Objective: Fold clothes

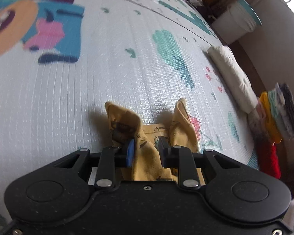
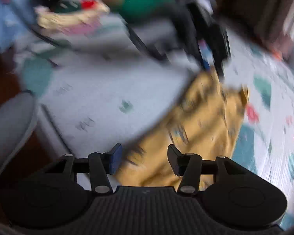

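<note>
Left wrist view, left gripper [image 1: 146, 149]: jaws partly open, a gap showing beside each pad; the mustard-yellow printed cotton garment [image 1: 147, 156] bunches up between them, and whether the pads press it I cannot tell.
Left wrist view, garment: two cloth peaks rise at 11 and 1 o'clock from the jaws, lying on the white embossed play mat with cartoon prints [image 1: 107, 78].
Left wrist view, surroundings: a rolled white towel [image 1: 231, 74] at 2 o'clock, a stack of folded clothes [image 1: 280, 113] at 3 o'clock.
Right wrist view, right gripper [image 2: 145, 159]: jaws wide apart, gripping nothing; the picture is blurred.
Right wrist view, garment: it lies between and beyond the jaws, stretching toward 1 o'clock, where the left gripper meets its far end.
</note>
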Tool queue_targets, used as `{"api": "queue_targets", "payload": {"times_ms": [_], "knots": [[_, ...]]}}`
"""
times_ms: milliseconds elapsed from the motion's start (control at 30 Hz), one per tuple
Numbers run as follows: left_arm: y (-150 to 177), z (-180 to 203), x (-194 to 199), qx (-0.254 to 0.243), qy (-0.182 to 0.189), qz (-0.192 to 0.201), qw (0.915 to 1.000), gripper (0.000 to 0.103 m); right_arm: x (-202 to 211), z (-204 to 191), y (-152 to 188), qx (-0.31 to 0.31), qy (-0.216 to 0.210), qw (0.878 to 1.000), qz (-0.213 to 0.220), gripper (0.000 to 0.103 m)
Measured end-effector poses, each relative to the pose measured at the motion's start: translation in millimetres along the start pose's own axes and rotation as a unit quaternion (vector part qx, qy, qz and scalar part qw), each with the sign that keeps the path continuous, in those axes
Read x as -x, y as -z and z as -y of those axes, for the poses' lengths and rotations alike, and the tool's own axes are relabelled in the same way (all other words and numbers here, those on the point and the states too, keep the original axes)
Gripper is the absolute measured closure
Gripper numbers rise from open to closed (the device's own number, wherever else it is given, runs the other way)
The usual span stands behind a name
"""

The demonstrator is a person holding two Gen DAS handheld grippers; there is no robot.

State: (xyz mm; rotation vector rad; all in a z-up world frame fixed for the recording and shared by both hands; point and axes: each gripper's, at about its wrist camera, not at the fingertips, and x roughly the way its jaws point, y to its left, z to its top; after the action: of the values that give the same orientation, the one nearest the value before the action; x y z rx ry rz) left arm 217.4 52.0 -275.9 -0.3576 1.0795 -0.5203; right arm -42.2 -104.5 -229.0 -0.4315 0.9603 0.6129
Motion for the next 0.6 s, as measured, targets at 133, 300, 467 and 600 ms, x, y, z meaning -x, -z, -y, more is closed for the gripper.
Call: {"api": "queue_targets", "payload": {"times_ms": [133,300,467,600], "knots": [[6,11,21,-0.058,0.042,-0.004,0.9974,0.080,-10,21,8,-0.064,-0.028,0.997,-0.014,0.049],[32,31,29,-0.132,0.114,-0.050,0.9833,0.080,2,26,12,-0.097,-0.011,0.995,0.026,0.049],[62,56,-6,-0.218,-0.009,-0.083,0.9725,0.079,-4,26,15,-0.114,-0.014,0.993,0.009,0.049],[43,39,2,-0.123,0.027,-0.036,0.9914,0.079,7,34,5,-0.132,0.000,0.990,0.054,0.057]]}}
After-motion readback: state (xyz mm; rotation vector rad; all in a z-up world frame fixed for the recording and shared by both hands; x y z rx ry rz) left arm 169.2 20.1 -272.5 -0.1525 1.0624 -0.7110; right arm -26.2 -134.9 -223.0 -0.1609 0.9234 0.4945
